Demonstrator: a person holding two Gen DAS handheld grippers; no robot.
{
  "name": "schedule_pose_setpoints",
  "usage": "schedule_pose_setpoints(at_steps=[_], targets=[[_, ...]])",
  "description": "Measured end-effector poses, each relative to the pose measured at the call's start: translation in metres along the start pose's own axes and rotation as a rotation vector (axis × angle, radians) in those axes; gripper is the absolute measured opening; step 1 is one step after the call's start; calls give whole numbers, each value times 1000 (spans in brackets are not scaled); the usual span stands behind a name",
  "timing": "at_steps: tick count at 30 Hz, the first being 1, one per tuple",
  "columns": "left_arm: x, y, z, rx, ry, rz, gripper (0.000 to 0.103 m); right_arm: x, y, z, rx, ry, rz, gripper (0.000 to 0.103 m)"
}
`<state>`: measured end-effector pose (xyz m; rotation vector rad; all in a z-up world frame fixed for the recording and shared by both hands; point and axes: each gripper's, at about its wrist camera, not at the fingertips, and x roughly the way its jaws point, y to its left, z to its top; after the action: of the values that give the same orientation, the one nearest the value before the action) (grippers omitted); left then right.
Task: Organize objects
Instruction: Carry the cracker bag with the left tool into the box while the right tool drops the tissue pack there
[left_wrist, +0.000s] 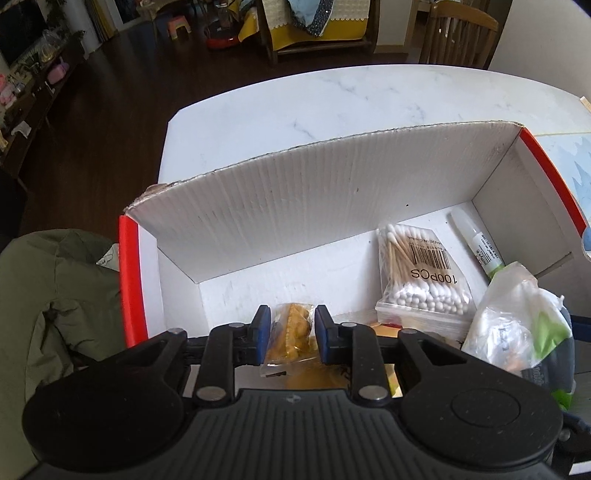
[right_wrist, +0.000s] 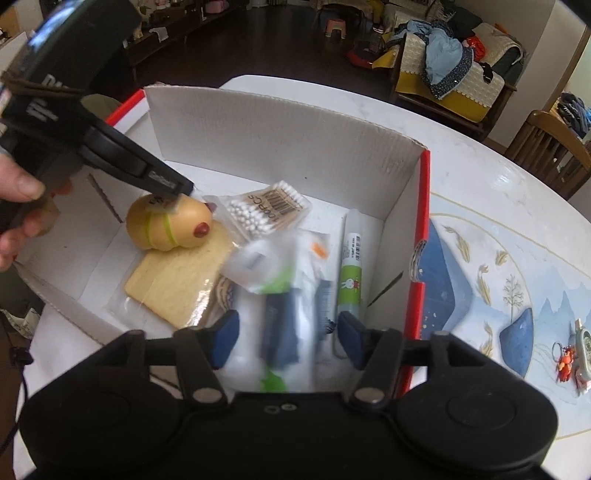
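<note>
A white cardboard box with red edges (left_wrist: 295, 192) (right_wrist: 280, 133) stands on the marble table. My left gripper (left_wrist: 291, 328) is shut on a yellow egg-shaped toy in clear wrap (left_wrist: 293, 332), low over the box floor; the toy shows in the right wrist view (right_wrist: 170, 225) under the left gripper's tip. My right gripper (right_wrist: 288, 336) is open above a blurred plastic-wrapped packet with green and dark parts (right_wrist: 280, 306), also in the left wrist view (left_wrist: 517, 317). In the box lie a cotton-swab bag (left_wrist: 421, 266) (right_wrist: 266, 214), a glue tube (left_wrist: 476, 243) (right_wrist: 351, 273) and a wrapped yellow cracker (right_wrist: 177, 280).
A blue patterned placemat (right_wrist: 498, 280) lies right of the box, with a small keychain (right_wrist: 576, 354) on it. A green jacket (left_wrist: 48, 306) hangs at the left of the table. Wooden chairs (left_wrist: 458, 37) stand beyond the far edge.
</note>
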<state>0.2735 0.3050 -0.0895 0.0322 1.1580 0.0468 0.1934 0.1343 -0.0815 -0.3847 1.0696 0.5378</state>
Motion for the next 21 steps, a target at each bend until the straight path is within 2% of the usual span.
schedule_pose_setpoints(at_steps=[4, 6, 9, 14, 17, 21], targets=[[-5, -4, -2, 5, -11, 6, 32, -4, -3, 1, 4, -15, 4, 64], [-8, -4, -3, -6, -16, -21, 47, -7, -7, 0, 18, -19, 11, 66], [-16, -8, -6, -22, -38, -40, 60, -13, -12, -1, 43, -30, 43, 69], [-36, -17, -11, -21, -85, -42, 62, -27, -21, -4, 54, -62, 65, 71], [-52, -22, -15, -26, -120, -46, 70, -37, -26, -7, 63, -84, 81, 74], [-73, -30, -19, -32, -154, -48, 70, -51, -31, -12, 47, -126, 103, 76]])
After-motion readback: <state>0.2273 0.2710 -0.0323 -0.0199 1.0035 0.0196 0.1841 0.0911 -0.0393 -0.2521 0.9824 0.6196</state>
